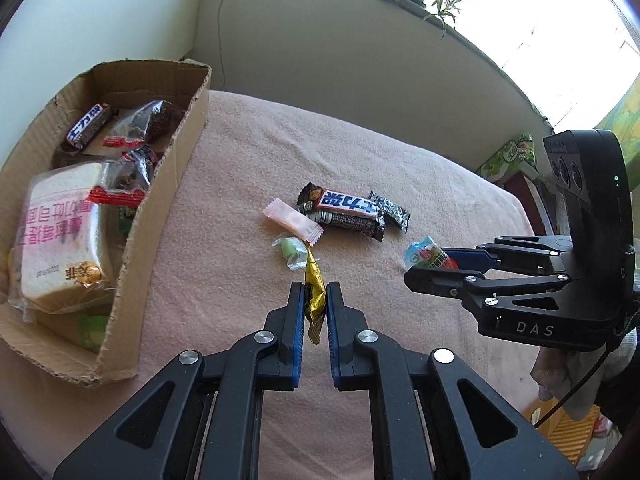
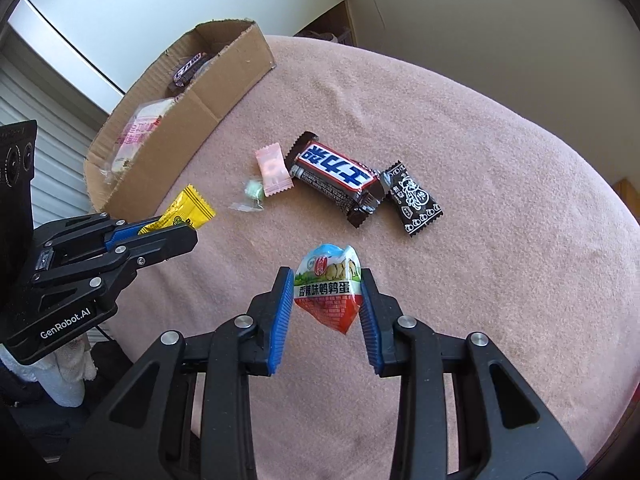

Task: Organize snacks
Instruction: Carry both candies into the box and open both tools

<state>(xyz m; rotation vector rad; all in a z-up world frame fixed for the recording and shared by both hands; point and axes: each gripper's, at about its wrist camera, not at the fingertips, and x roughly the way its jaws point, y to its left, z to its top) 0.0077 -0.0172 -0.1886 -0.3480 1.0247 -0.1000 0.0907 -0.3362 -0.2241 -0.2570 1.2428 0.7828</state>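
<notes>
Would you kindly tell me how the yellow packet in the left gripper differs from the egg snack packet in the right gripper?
The yellow packet is flat and slim; the egg snack packet is plump and bulging. The yellow packet is plain yellow with dark print, while the egg snack packet is blue, green, white and red. The left gripper has its jaws nearly together on the yellow packet; the right gripper holds its jaws wider. Both packets are gripped above the pink cloth.

Pink cloth [image 2: 480,160]; brown box [image 2: 224,92] upper left; yellow packet [image 2: 192,212]; dark bar [image 2: 336,176] with blue lettering on white; black-white sachet [image 2: 412,198]; pink candy [image 2: 272,170]; green candy [image 2: 254,192].
</notes>
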